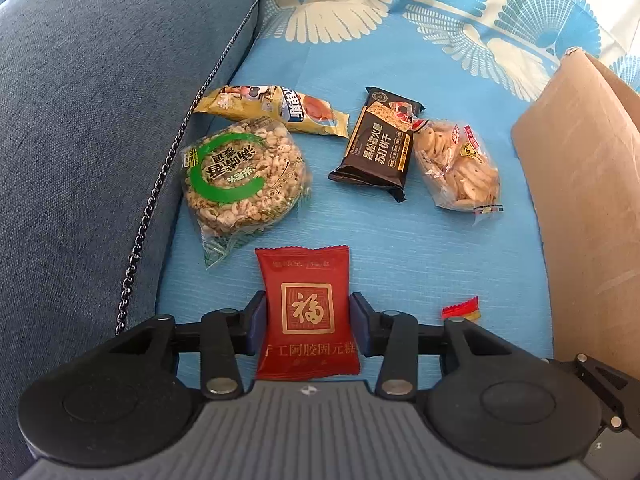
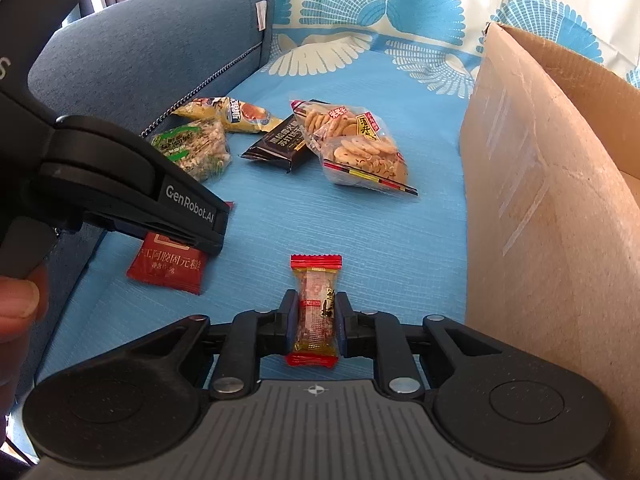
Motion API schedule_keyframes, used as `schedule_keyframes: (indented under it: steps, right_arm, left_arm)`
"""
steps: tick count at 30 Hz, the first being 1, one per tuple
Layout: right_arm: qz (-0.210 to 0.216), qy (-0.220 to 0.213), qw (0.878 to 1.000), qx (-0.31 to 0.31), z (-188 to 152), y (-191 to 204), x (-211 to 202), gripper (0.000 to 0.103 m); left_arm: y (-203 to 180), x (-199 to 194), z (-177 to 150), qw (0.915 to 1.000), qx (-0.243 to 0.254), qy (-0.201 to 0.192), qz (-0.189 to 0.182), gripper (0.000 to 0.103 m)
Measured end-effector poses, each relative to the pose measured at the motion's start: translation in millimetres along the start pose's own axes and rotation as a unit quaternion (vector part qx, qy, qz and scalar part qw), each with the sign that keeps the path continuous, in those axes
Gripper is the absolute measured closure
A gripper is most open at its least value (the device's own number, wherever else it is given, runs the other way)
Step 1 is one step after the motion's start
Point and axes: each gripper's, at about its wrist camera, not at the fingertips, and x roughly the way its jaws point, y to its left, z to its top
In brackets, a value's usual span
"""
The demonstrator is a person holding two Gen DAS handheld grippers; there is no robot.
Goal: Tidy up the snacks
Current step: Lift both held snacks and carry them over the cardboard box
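Note:
My left gripper is shut on a red square snack packet with a gold seal, low over the blue cushion; both also show in the right wrist view, the gripper and the packet. My right gripper is shut on a small red-ended candy bar, whose end shows in the left wrist view. Further back lie a round puffed-rice cake, a yellow packet, a black cracker pack and a clear bag of biscuits.
An open cardboard box stands on the right, close to my right gripper. A dark blue sofa arm with a metal chain borders the left. Patterned blue-and-white fabric lies behind the snacks.

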Motion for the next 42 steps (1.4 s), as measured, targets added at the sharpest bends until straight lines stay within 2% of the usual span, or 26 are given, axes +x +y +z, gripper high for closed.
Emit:
schedule_keyframes:
  steps: [4, 15, 28, 31, 36, 39, 42]
  right_arm:
    - [0.005, -0.024, 1.0, 0.009, 0.4, -3.5, -8.2, 0.085]
    - [0.015, -0.102, 0.995, 0.007, -2.8, -1.6, -42.8, 0.085]
    - [0.019, -0.162, 0.987, 0.008, -11.0, -3.4, -91.3, 0.085]
    - [0.015, -0.185, 0.983, -0.004, -7.8, -9.8, -107.0, 0.085]
    - [0.003, -0.208, 0.978, -0.004, -1.3, -31.3, -129.0, 0.085]
    - [-0.003, -0.22, 0.976, 0.006, 2.6, -46.4, -139.6, 0.085]
    - [-0.017, -0.225, 0.974, 0.013, 5.2, -60.3, -147.1, 0.085]
  left_arm:
    - [2.1, -5.3, -0.2, 0.9999, -0.005, -0.011, -0.003, 0.059]
    - [10.5, -35.4, -3.4, 0.9973, -0.009, -0.071, -0.02, 0.059]
    - [20.0, -91.0, -18.3, 0.9839, -0.019, -0.173, -0.038, 0.059]
    - [20.3, -100.9, -20.8, 0.9812, -0.021, -0.187, -0.044, 0.059]
    - [22.3, -114.4, -24.4, 0.9768, -0.051, -0.202, -0.05, 0.059]
    - [11.8, -121.8, -28.8, 0.9741, -0.058, -0.212, -0.051, 0.059]
    - [-5.9, -127.9, -31.7, 0.9712, -0.043, -0.226, -0.063, 0.059]
